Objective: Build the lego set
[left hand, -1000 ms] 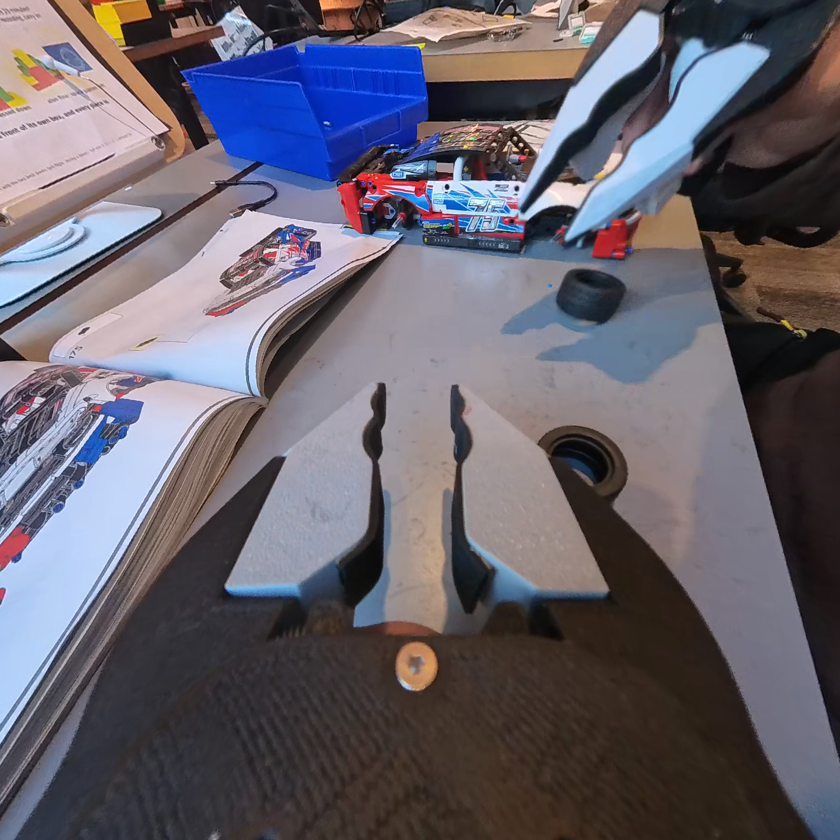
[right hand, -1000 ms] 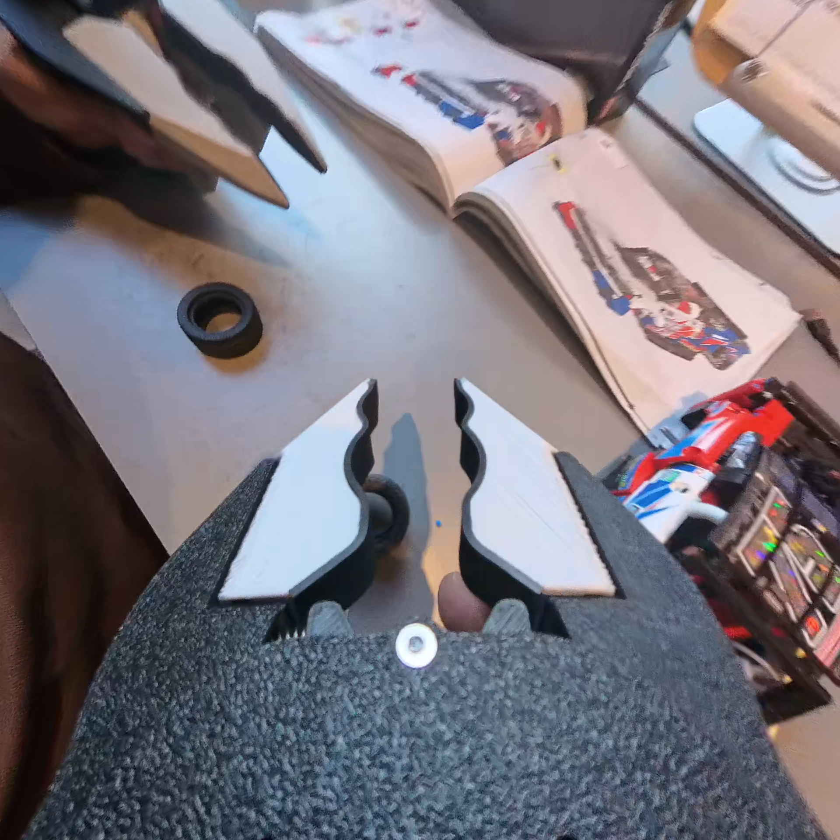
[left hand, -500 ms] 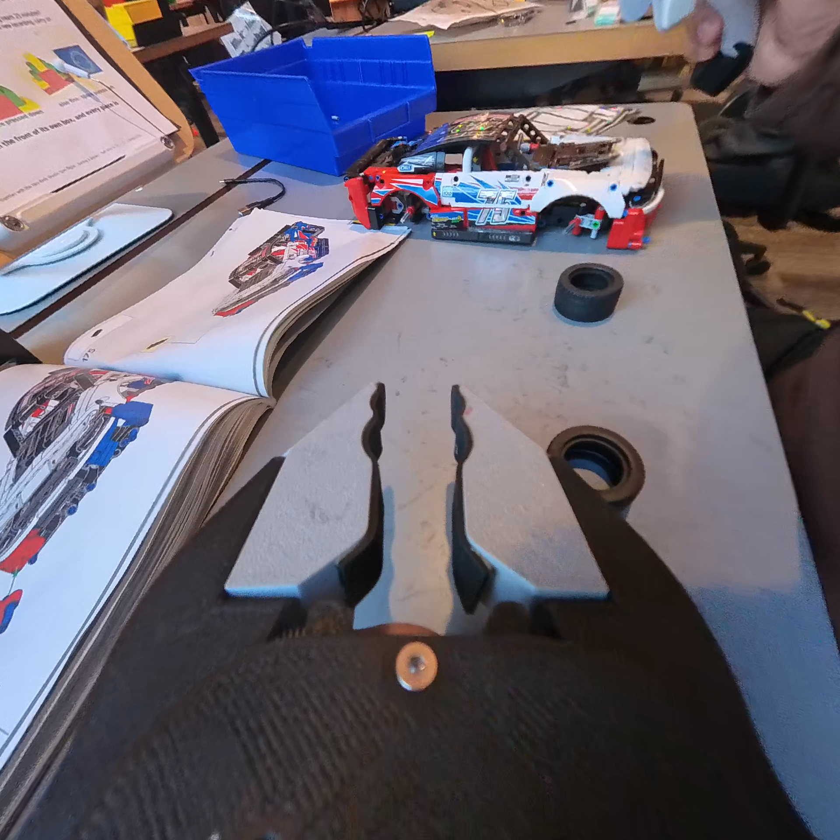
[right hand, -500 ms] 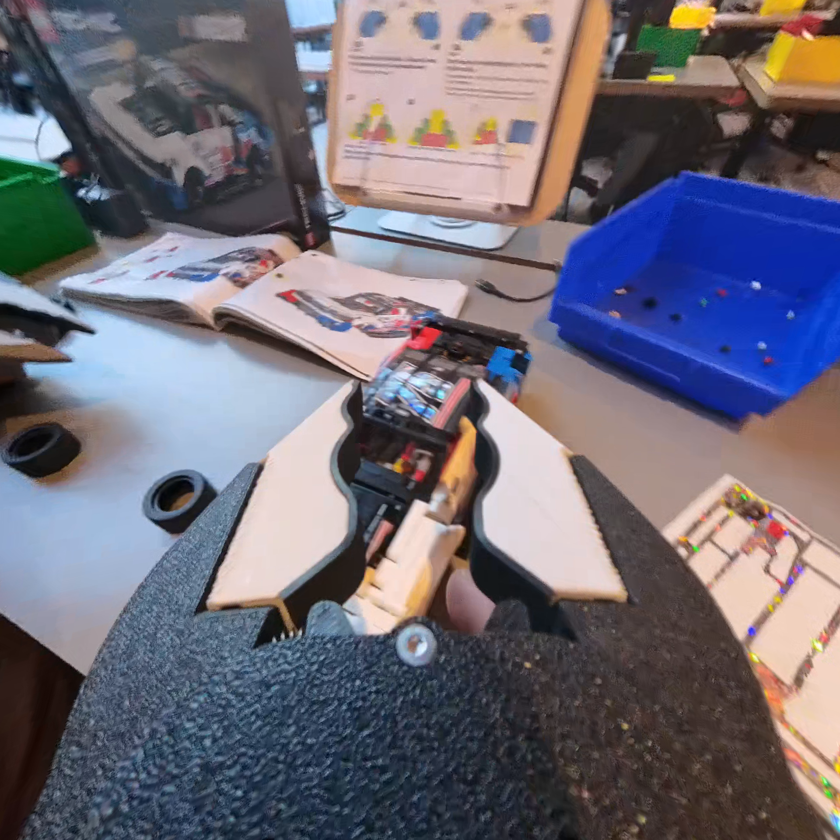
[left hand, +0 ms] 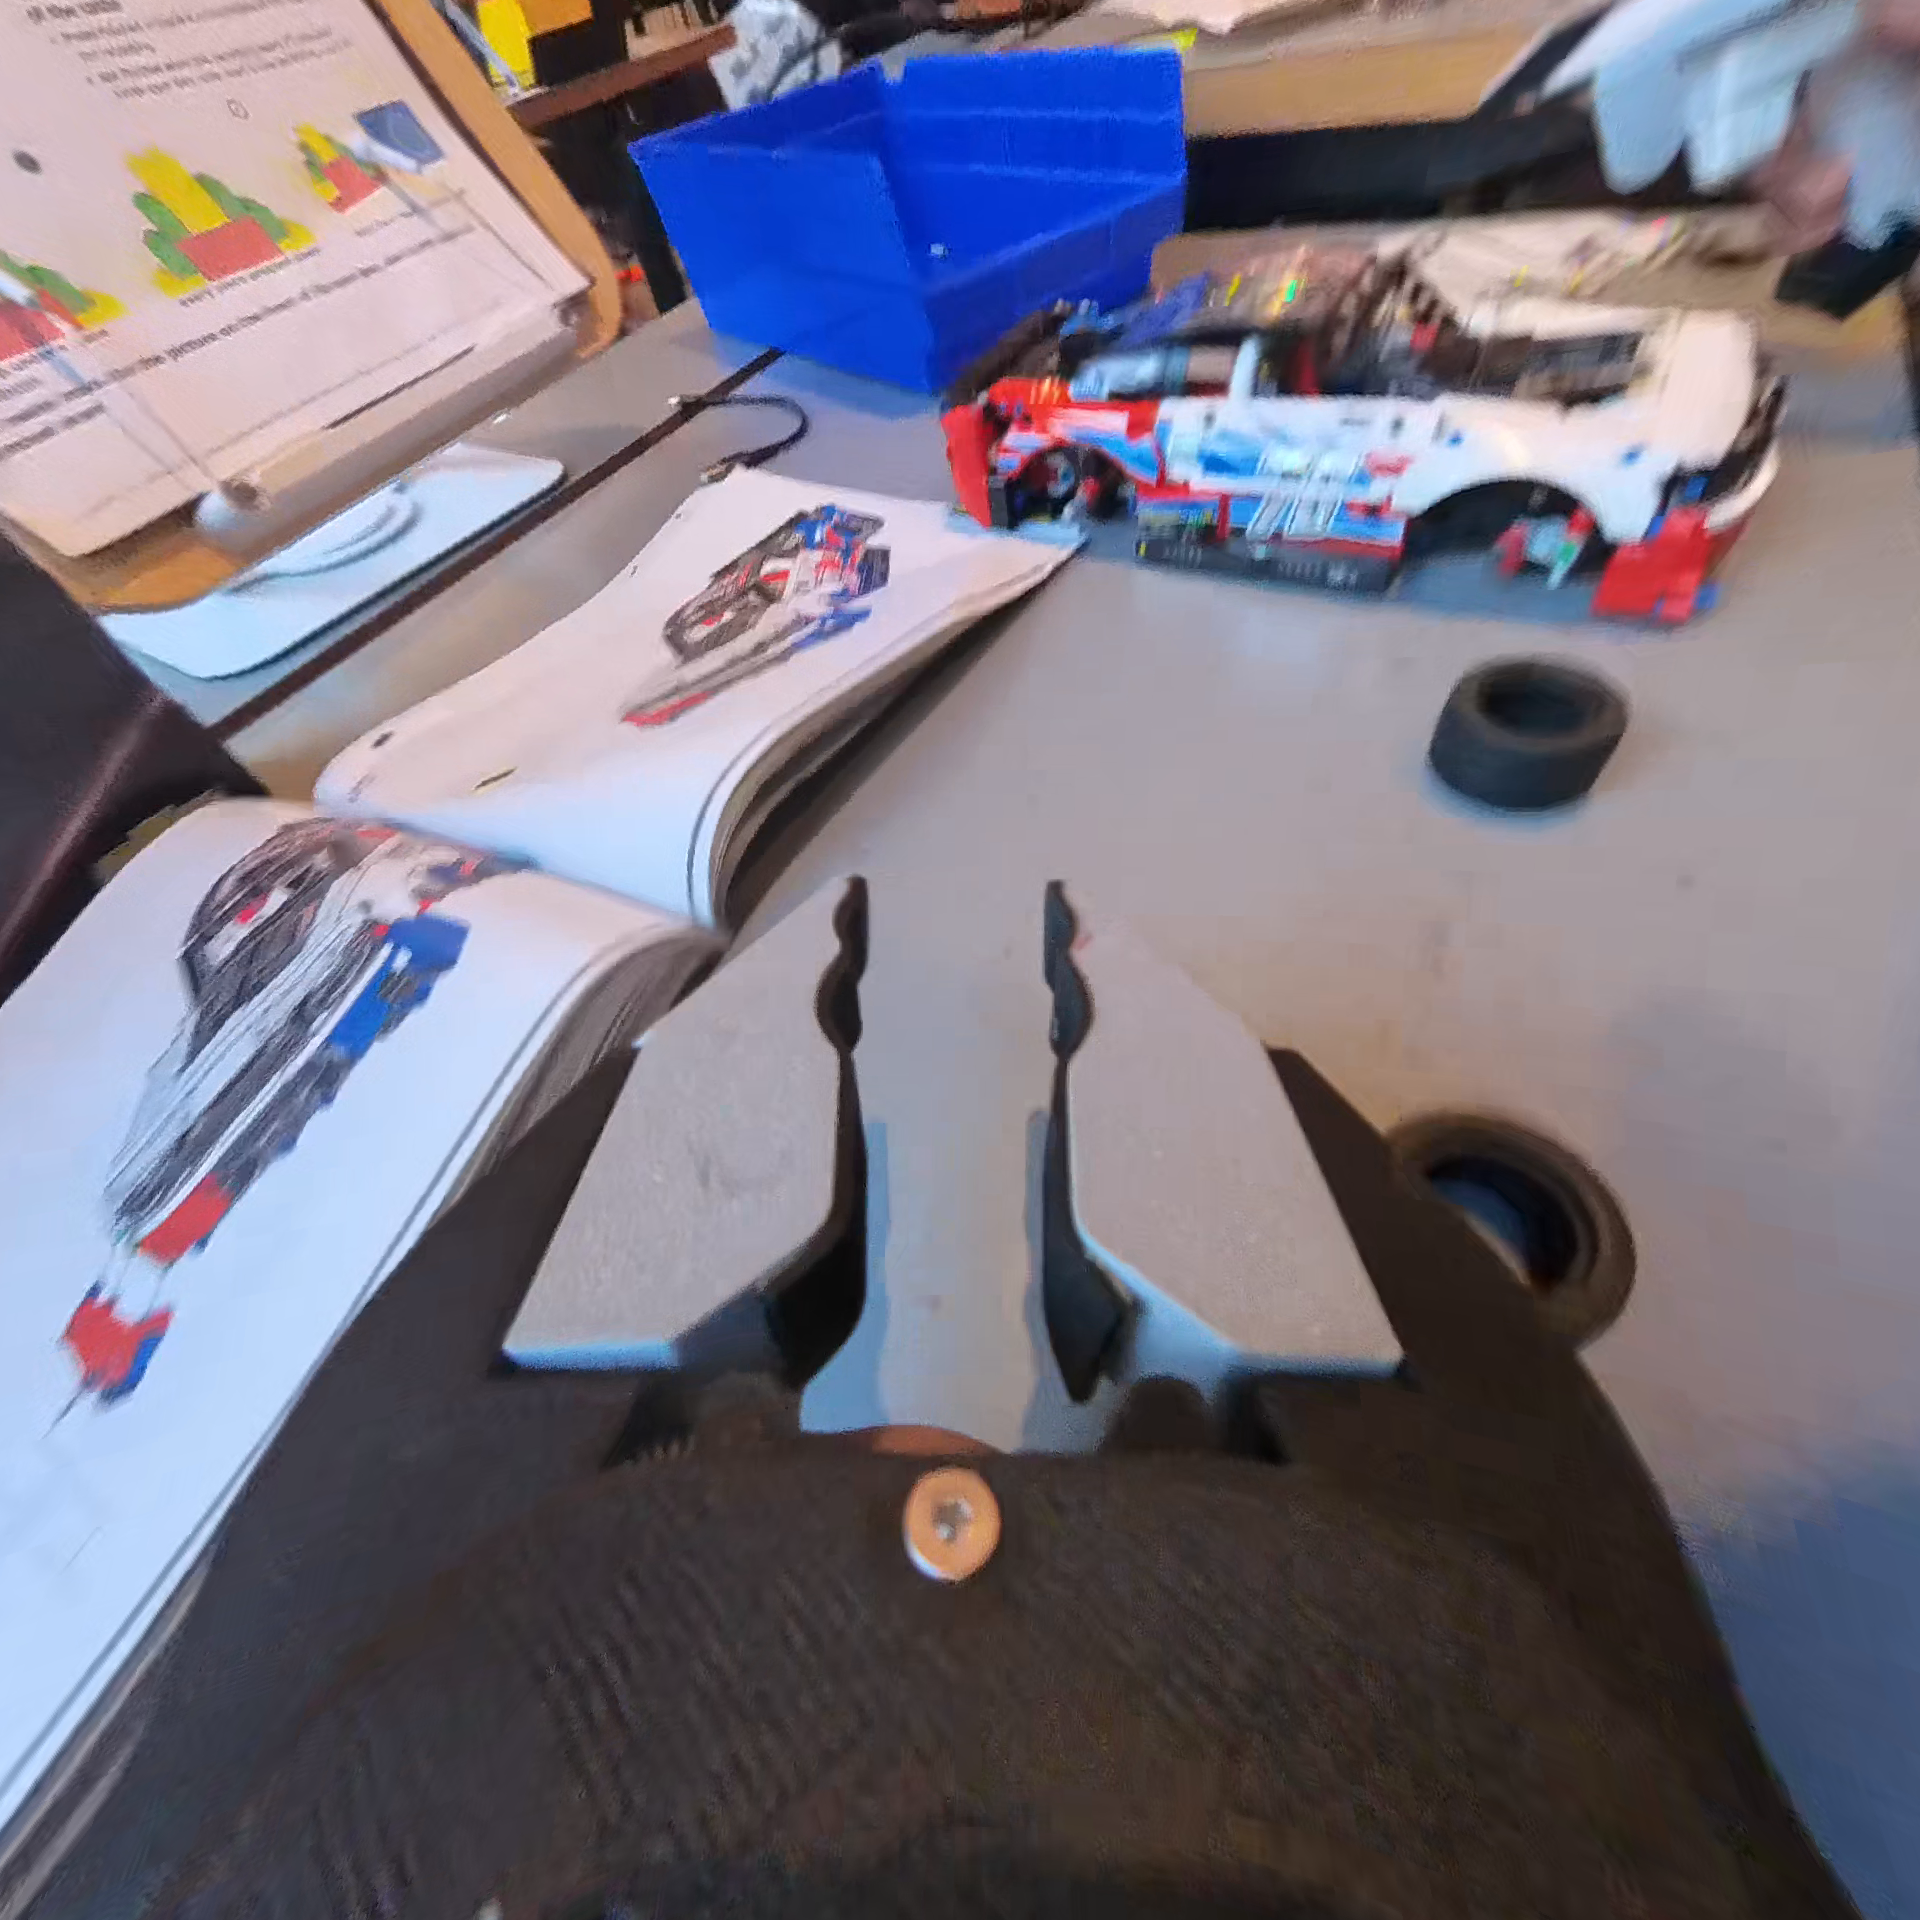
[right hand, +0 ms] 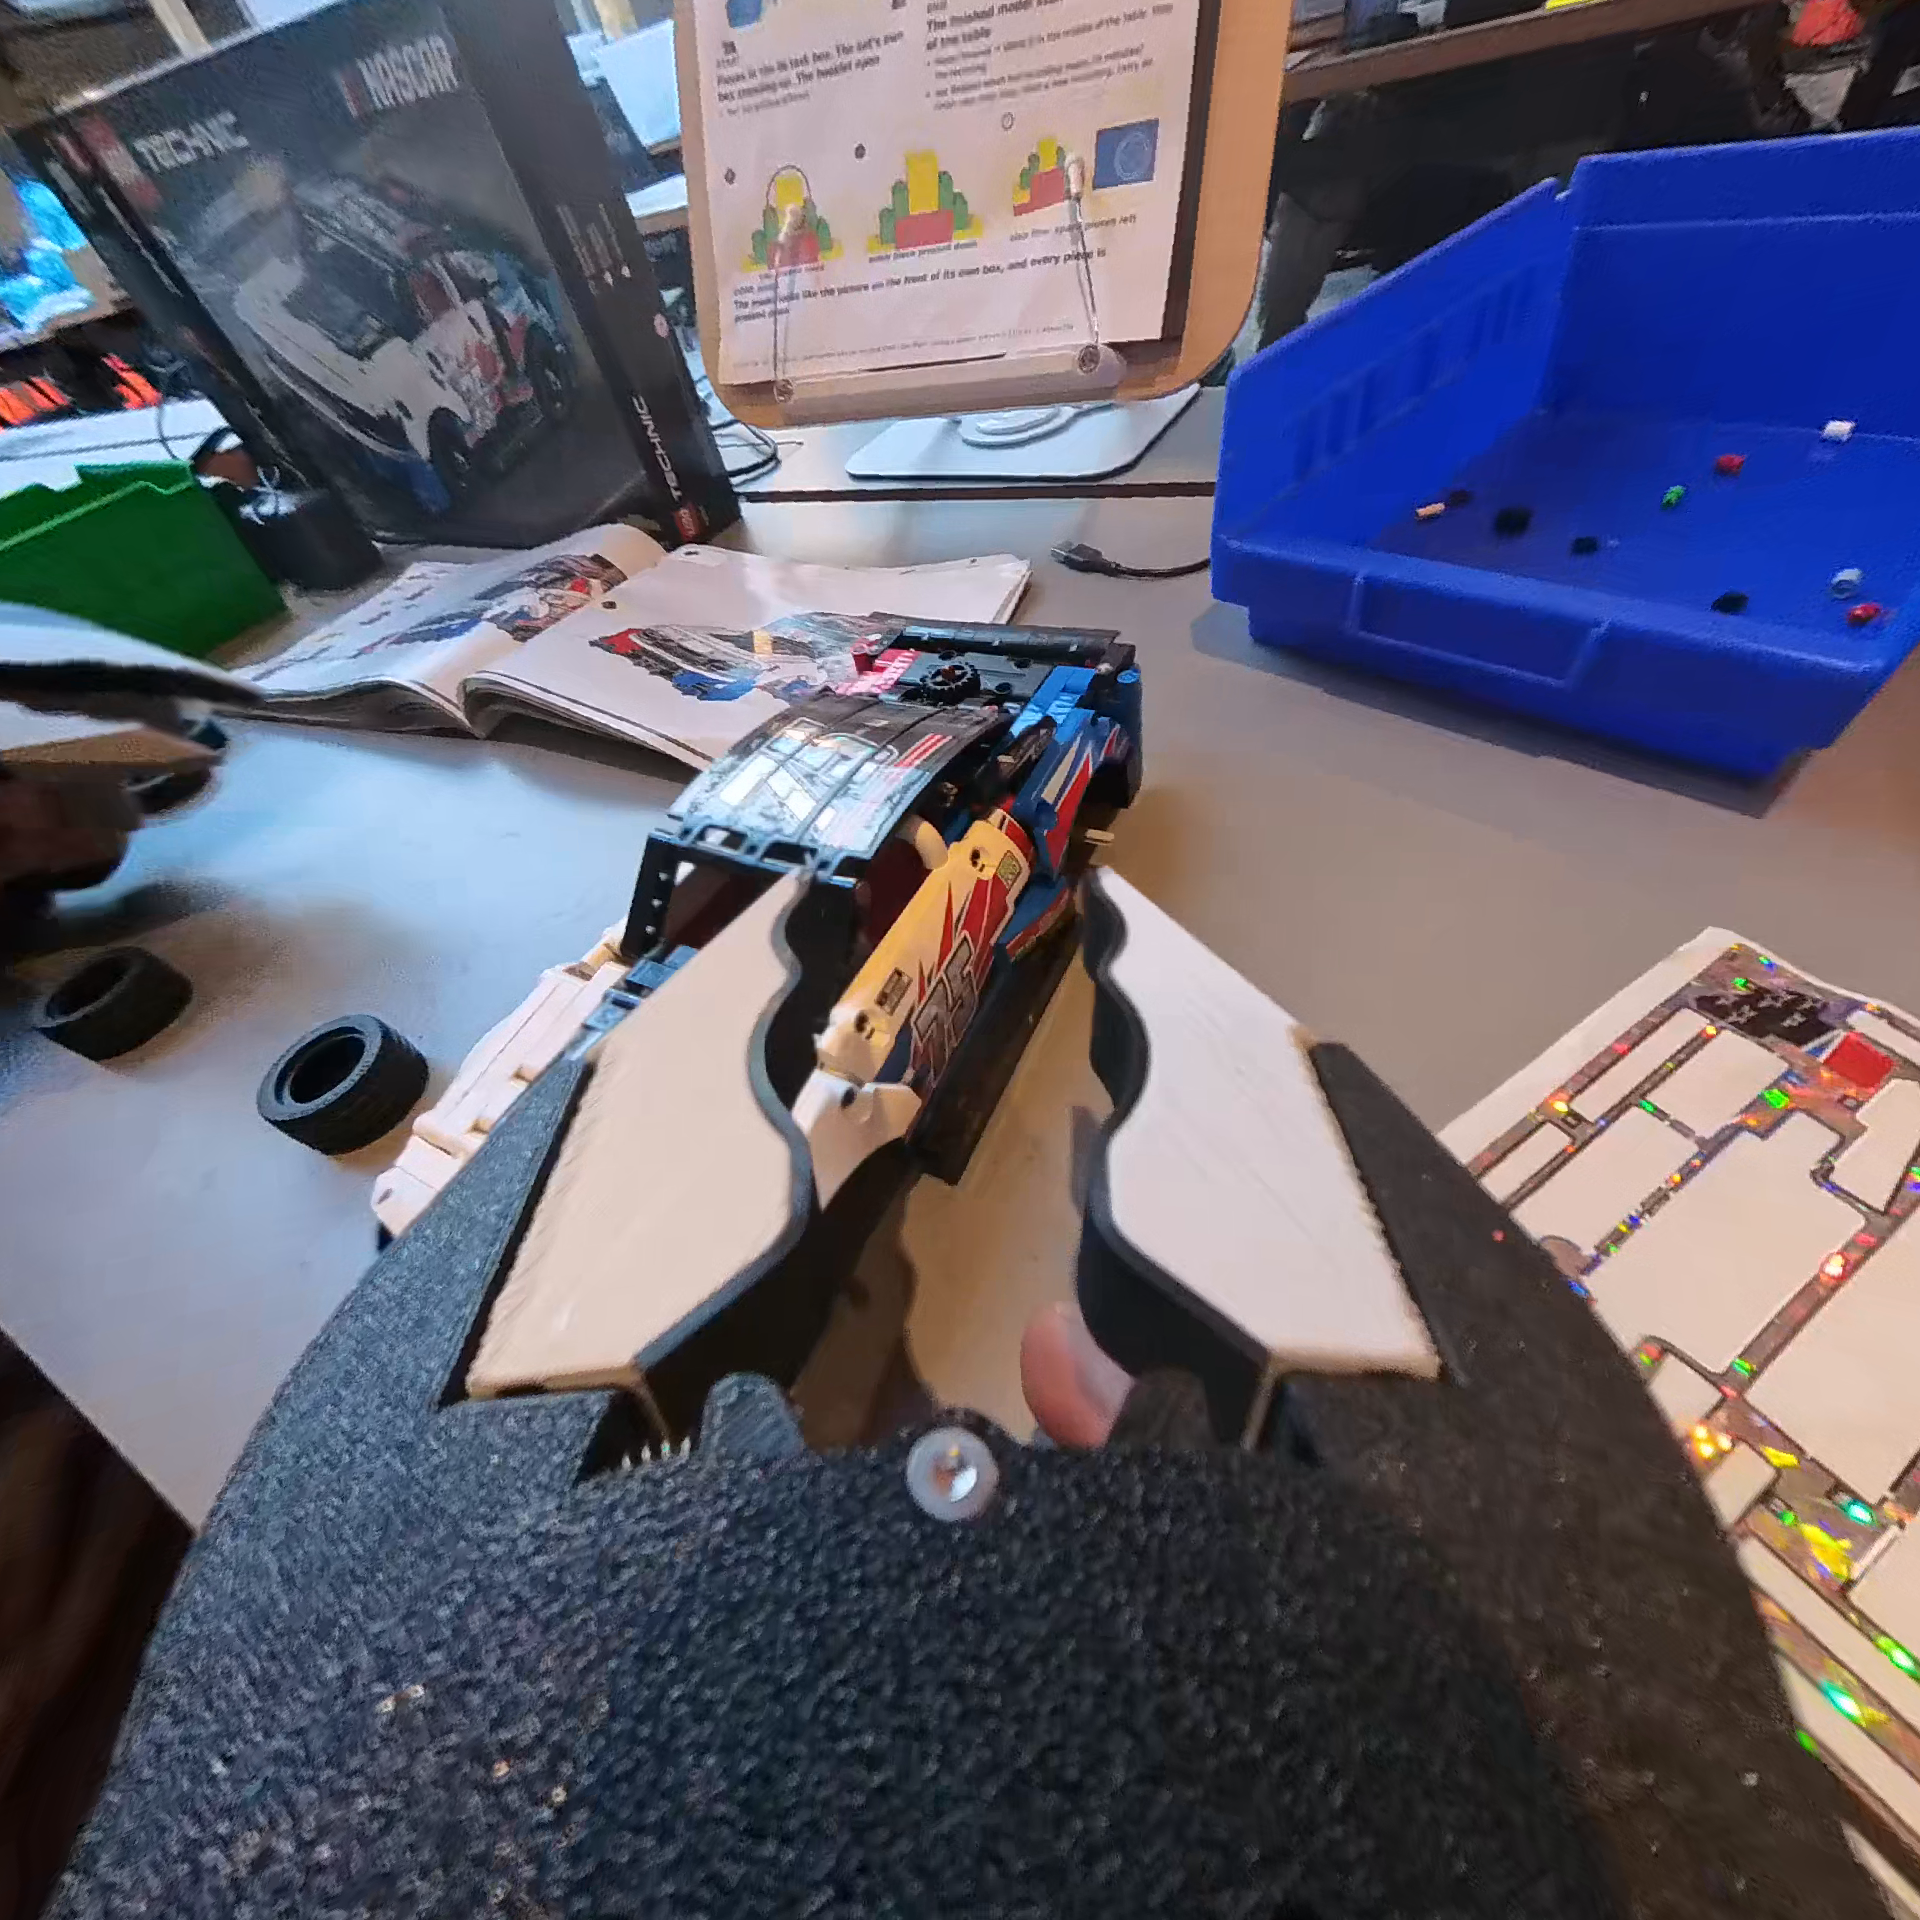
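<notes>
Lego car (left hand: 1361, 457) sits wheel-less at the far side of your table (left hand: 1195, 790) in the left wrist view, one loose tyre (left hand: 1525, 731) in front of it and another tyre (left hand: 1512, 1216) beside your left gripper (left hand: 948, 904), which stays parted and empty above bare tabletop while the view has slid a little from half a second ago. In the right wrist view, your right gripper (right hand: 940, 894) has widened and drawn back slightly, its jaws now straddling the car's side (right hand: 935, 997) without pinching it, so you look set to grasp the body, with both tyres (right hand: 343, 1083) unfitted.
</notes>
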`<state>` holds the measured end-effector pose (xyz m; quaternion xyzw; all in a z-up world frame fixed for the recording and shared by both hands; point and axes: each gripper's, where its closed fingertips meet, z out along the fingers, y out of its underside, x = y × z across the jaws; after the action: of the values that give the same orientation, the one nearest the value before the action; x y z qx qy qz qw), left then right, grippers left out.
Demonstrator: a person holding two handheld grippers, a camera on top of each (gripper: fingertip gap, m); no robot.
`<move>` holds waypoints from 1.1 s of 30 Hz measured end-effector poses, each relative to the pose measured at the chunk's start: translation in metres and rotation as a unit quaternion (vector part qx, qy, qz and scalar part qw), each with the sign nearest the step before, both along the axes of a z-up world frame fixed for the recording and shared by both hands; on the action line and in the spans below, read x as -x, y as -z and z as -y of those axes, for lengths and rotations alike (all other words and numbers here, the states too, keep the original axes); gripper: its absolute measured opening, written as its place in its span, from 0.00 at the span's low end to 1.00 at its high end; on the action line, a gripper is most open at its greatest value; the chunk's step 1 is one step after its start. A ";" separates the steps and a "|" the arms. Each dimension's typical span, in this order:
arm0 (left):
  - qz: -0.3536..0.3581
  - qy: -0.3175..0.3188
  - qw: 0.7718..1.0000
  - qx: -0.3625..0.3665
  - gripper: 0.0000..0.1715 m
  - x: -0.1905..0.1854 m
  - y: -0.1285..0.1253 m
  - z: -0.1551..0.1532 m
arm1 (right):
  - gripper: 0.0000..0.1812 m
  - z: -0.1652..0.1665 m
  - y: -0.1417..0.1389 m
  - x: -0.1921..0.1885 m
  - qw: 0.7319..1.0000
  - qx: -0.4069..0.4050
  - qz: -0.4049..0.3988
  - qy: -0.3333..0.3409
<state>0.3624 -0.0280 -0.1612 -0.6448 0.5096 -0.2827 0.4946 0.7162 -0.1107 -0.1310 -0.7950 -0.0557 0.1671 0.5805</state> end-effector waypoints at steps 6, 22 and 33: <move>-0.101 0.031 0.994 -0.022 0.30 -0.092 -0.012 -0.045 | 0.25 -0.011 -0.008 0.020 0.999 -0.007 0.012 -0.039; -0.257 0.078 0.962 0.053 0.00 -0.151 0.044 -0.083 | 0.22 0.009 0.004 0.022 0.996 0.006 0.053 -0.064; -0.147 -0.029 0.989 -0.007 0.00 -0.117 -0.009 -0.112 | 0.20 0.011 -0.016 0.015 0.997 -0.006 0.056 -0.047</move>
<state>0.4798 0.0838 -0.1518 -0.6901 0.5599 -0.1668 0.4272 0.7010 -0.1221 -0.1153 -0.7965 -0.1264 0.1487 0.5723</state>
